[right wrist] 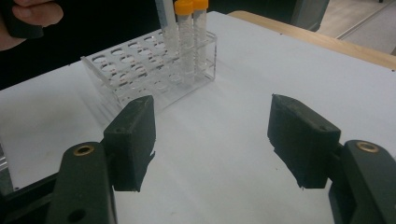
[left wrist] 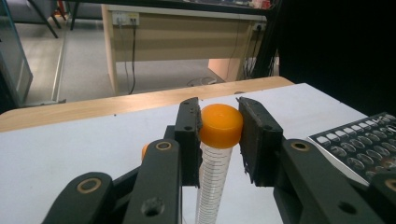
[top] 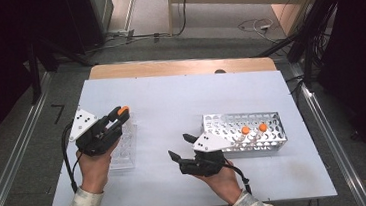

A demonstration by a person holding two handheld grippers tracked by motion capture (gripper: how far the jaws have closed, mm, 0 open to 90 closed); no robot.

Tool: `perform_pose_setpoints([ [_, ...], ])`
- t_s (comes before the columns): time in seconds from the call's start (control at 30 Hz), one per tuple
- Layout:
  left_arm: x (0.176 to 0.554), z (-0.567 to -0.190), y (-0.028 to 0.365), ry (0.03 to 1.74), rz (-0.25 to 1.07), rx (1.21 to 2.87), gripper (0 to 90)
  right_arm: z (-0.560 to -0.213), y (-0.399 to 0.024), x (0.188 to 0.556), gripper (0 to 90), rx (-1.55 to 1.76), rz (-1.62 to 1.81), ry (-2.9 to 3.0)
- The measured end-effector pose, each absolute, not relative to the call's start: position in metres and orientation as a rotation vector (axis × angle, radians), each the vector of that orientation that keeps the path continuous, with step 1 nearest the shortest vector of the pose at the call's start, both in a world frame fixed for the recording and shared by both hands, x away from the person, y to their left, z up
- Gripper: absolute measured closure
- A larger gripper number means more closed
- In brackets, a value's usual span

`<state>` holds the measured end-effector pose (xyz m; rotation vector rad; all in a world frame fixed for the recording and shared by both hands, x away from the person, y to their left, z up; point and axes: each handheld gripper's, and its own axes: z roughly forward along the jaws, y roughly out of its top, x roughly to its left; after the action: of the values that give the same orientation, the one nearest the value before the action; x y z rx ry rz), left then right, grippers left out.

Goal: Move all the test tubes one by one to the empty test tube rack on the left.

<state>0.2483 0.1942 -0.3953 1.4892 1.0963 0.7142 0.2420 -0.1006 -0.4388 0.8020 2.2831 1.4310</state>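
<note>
My left gripper [top: 120, 116] is shut on the orange cap of a clear graduated tube [left wrist: 219, 126], which hangs upright between the jaws over the clear plastic rack [top: 124, 147] at the left. In the right gripper view that clear rack [right wrist: 148, 70] holds two orange-capped tubes [right wrist: 185, 21] at its far end, and a third tube beside them runs out of the top of the frame. My right gripper [top: 179, 145] rests low near the table's middle, open, with nothing between its jaws [right wrist: 212, 135].
A perforated metal rack [top: 225, 123] stands at the right with two orange-capped tubes [top: 253, 128] in it; its corner [left wrist: 362, 142] shows in the left gripper view. A wooden strip [top: 183, 67] edges the white table top's far side.
</note>
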Motion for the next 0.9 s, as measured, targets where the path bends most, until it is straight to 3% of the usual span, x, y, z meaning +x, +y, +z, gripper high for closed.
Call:
perform_pose_setpoints([
  [0.9, 0.263, -0.416, 0.202, 1.187, 0.754, 1.521, 69.5, -0.439, -0.101, 0.241, 31.2, 0.8, 1.428, 2.285],
])
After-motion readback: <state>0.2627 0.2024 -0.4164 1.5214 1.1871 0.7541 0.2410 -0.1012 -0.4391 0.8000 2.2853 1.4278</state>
